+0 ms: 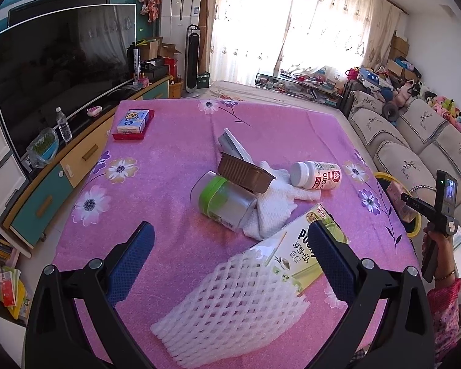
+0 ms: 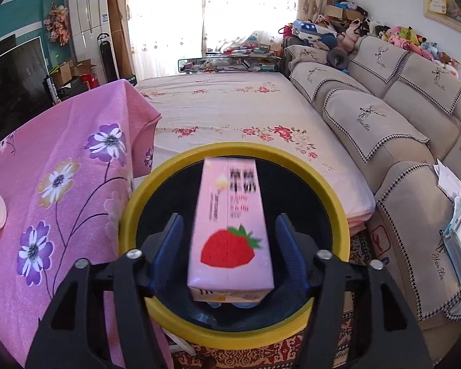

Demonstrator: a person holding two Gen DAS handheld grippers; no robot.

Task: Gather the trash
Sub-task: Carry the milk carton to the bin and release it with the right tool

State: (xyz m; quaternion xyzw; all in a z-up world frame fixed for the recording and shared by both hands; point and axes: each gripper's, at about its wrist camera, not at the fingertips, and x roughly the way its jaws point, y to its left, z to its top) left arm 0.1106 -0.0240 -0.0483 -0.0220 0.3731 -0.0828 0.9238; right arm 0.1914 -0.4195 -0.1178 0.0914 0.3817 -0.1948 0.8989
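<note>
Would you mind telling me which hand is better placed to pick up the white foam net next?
Left: its open gripper hangs right over the foam net, while the right gripper is over the yellow-rimmed bin with the pink strawberry carton.

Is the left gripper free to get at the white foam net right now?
Probably yes. The left gripper is open and empty, and the white foam net lies uncovered on the pink cloth just ahead between its jaws; only the green box touches its far end.

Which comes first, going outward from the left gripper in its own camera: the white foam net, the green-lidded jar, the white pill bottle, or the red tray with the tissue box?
1. White foam net, between the left gripper fingers.
2. Green-lidded jar, mid-table.
3. White pill bottle, farther right.
4. Red tray, far left corner.
</note>
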